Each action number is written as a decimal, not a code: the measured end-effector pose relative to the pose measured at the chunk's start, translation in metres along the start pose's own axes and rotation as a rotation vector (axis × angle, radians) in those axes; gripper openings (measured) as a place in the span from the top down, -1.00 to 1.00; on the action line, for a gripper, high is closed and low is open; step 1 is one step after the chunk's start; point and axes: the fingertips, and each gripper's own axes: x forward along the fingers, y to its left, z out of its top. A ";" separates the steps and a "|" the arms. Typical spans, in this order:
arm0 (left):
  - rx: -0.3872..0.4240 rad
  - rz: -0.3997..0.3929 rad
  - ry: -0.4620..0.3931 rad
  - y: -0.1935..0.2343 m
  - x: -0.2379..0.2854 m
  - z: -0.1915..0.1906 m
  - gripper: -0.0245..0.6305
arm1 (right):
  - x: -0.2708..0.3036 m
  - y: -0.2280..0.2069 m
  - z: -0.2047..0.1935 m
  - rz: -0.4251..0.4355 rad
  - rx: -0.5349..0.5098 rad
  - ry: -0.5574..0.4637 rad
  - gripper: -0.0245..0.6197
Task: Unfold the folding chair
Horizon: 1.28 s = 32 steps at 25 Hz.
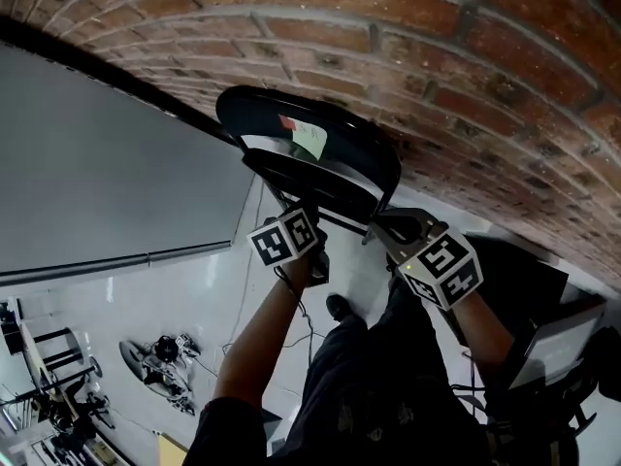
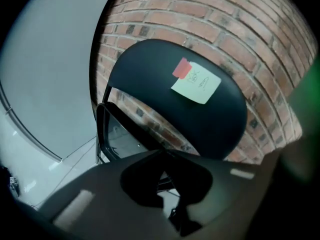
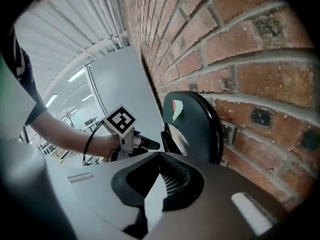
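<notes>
Leaning folded against the brick wall (image 1: 437,76), the black folding chair (image 1: 320,153) stands at twelve o'clock from both grippers. The left gripper (image 2: 162,156) and the right gripper (image 3: 160,156) at its three o'clock have their jaws together, empty. A pale sticky note (image 2: 196,82) sits on the backrest.

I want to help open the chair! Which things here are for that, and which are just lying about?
For the job: folding chair, left gripper, right gripper, both with jaws shut.
Just lying about: brick wall, grey panel, paper note on the chair, gear on the floor.
</notes>
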 end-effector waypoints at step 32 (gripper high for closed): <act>-0.176 0.016 0.158 0.002 0.079 -0.032 -0.35 | 0.067 -0.115 -0.011 -0.283 -0.126 0.103 0.31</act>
